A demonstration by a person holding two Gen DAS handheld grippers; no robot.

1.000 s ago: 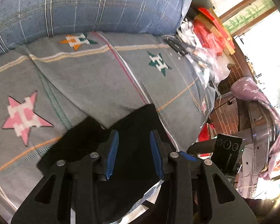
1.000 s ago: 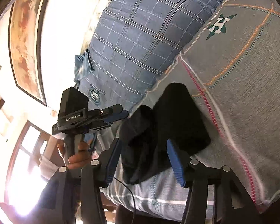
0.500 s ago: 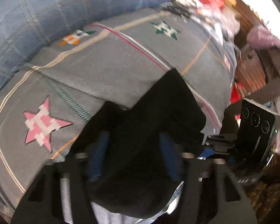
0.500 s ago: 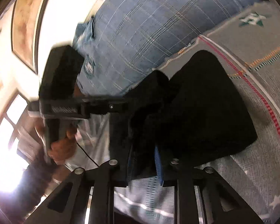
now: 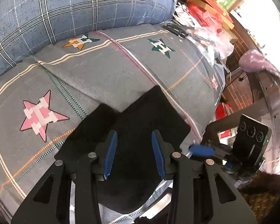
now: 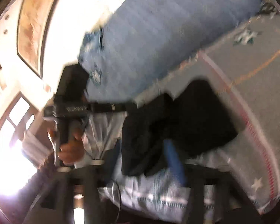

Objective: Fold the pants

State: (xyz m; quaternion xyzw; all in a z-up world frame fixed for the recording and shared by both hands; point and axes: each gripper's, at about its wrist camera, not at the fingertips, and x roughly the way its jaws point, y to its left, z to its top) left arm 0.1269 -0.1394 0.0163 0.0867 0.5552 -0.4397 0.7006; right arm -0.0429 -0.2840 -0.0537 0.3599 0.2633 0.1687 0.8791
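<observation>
The black pants [image 5: 140,123] lie folded in a dark heap at the near edge of the grey star-print bed sheet [image 5: 112,74]. My left gripper [image 5: 133,155] points down over them, blue pads apart, nothing pinched between them. In the blurred right wrist view the pants [image 6: 196,115] fill the middle. My right gripper [image 6: 140,166] is low at their near edge with its jaws opening. One blue pad [image 6: 174,160] shows against the cloth, and the other finger is lost in blur. A hand [image 6: 71,145] holds the left gripper's handle.
A large blue plaid pillow [image 5: 65,9] lies along the back of the bed. Red packets and plastic bags [image 5: 205,16] pile up at the far right corner. A chair draped in purple cloth [image 5: 255,63] stands beyond the bed's right edge. A framed picture [image 6: 33,24] hangs on the wall.
Half a second ago my right gripper was shut on the pants' near edge; now its fingers have spread and it has shifted. The left gripper has rolled slightly above the pants.
</observation>
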